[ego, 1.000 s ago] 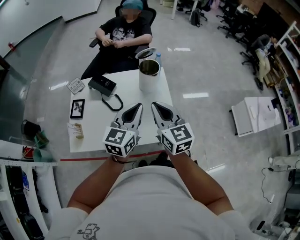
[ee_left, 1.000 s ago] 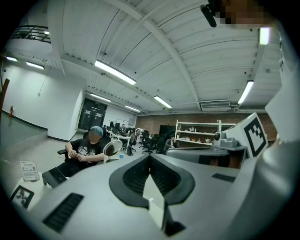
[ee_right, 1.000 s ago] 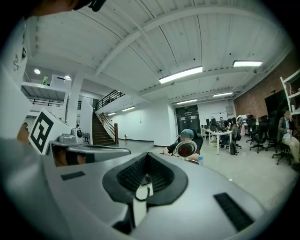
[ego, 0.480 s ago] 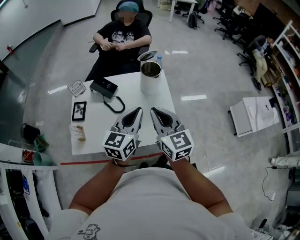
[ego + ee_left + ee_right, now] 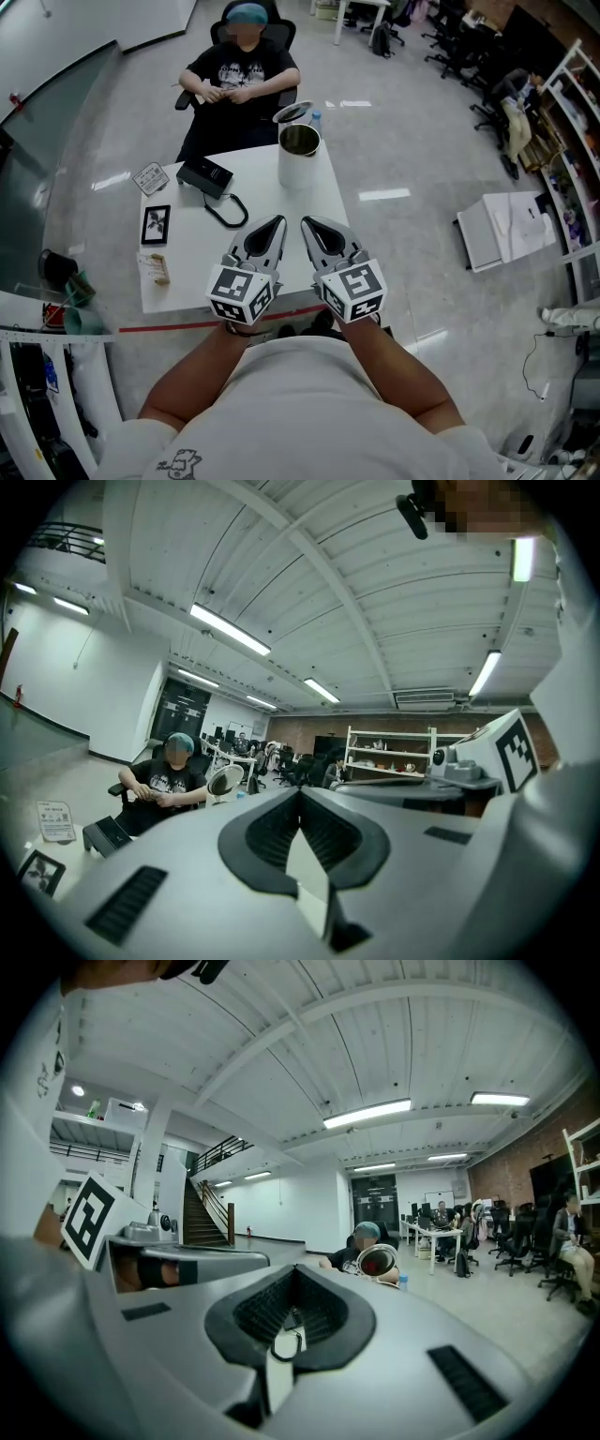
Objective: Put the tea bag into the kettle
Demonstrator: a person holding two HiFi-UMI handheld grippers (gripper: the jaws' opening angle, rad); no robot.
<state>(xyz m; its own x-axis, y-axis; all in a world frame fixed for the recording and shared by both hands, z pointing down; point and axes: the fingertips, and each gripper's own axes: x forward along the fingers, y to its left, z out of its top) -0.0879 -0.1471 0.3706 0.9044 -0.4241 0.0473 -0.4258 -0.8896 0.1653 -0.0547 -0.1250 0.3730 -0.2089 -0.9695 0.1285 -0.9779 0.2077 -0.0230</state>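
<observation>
The kettle [image 5: 299, 155], a white-sided metal pot with its round lid [image 5: 292, 112] tipped open, stands at the far right corner of the white table [image 5: 281, 202]. A small tan tea bag [image 5: 157, 267] lies near the table's front left edge. My left gripper [image 5: 277, 222] and right gripper [image 5: 307, 222] hover side by side over the table's near edge, both shut and empty, well short of the kettle and to the right of the tea bag. The left gripper view shows the left gripper [image 5: 300, 789] with its tips together. In the right gripper view the right gripper [image 5: 294, 1267] is likewise shut.
A black box [image 5: 204, 172] with a looped cable [image 5: 225, 208], a framed picture [image 5: 155, 224] and a small card [image 5: 151, 175] lie on the table's left half. A person [image 5: 239, 75] sits at the far side. Red tape [image 5: 187, 323] marks the floor by the near edge.
Both grippers have kept their place and stayed shut. Nothing on the table has moved; only the head view has shifted slightly.
</observation>
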